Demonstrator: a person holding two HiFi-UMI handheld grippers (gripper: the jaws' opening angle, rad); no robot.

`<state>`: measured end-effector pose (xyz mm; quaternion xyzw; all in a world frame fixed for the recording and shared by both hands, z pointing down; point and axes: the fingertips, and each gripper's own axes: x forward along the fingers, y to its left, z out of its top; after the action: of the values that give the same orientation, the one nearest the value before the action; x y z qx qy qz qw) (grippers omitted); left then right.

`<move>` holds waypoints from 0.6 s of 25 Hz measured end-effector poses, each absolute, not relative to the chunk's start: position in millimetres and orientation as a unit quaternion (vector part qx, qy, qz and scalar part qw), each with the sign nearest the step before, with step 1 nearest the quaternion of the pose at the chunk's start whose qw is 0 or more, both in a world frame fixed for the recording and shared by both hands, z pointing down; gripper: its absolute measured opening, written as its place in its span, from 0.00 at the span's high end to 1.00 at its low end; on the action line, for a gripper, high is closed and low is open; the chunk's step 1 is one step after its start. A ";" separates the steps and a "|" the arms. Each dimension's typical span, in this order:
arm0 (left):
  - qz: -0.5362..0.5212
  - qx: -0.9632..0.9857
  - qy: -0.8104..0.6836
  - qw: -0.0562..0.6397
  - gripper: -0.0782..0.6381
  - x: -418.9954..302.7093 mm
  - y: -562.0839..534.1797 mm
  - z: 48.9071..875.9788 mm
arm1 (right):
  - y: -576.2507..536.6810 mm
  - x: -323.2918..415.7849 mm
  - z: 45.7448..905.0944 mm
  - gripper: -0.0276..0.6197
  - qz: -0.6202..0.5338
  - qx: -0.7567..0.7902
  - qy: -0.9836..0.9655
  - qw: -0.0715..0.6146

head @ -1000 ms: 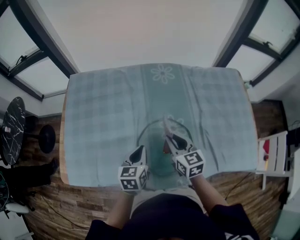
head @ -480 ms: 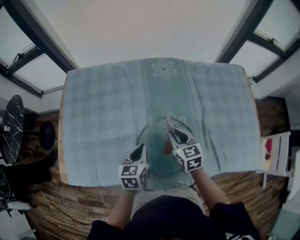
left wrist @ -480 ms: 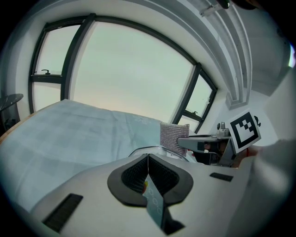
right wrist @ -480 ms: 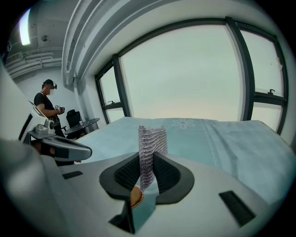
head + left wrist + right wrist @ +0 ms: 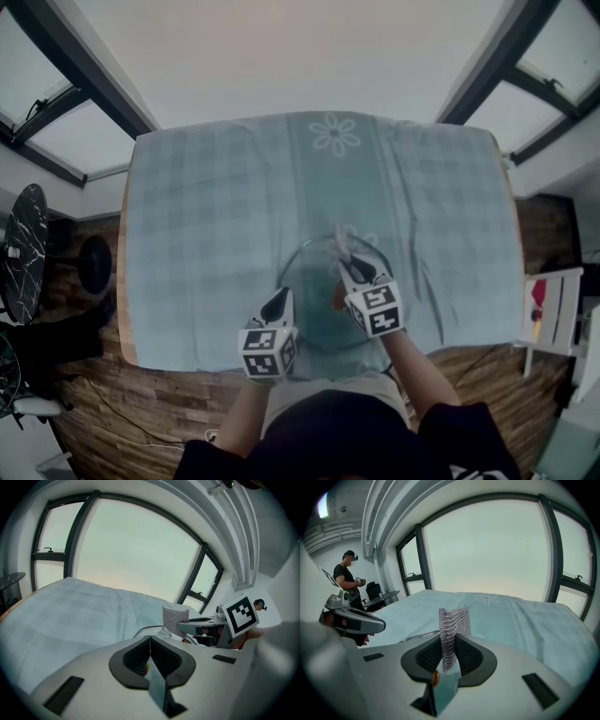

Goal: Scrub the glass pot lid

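Sinking toward lid (image 5: pixel 305 302): right gripper (image 5: pixel 349 268) clamping scrubber (image 5: pixel 453 625).

The bench (image 5: pixel 125 281) is covered almost completely by a pale blue-green checked cloth (image 5: pixel 206 216); only a narrow wooden strip is left exposed along the left edge. A plainer centre band is run through the cloth from the far edge to the near edge, and a white flower motif (image 5: pixel 336 134) is printed at its far end. Creases are seen in the right half of the cloth. The glass pot lid (image 5: pixel 292 262) is located on the centre band, close to the near edge of the bench.
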<state>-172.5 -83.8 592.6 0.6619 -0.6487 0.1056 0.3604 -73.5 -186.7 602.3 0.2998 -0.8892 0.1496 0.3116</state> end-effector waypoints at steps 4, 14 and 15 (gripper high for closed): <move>0.109 0.663 -0.646 0.363 0.89 -174.9 -84.4 594.1 | -179.8 -78.5 607.8 0.84 0.145 0.289 -0.887 0.331; 0.104 0.667 -0.644 0.361 0.89 -174.9 -86.3 591.8 | -171.0 -90.1 613.4 0.84 0.128 0.257 -0.884 0.369; 0.103 0.667 -0.644 0.361 0.88 -175.1 -85.3 591.9 | -170.2 -91.3 613.5 0.84 0.127 0.255 -0.884 0.372</move>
<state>-175.1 -85.3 591.9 0.6668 -0.6438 0.1034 0.3608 -91.3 -170.2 613.5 0.2551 -0.8836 0.1268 0.3716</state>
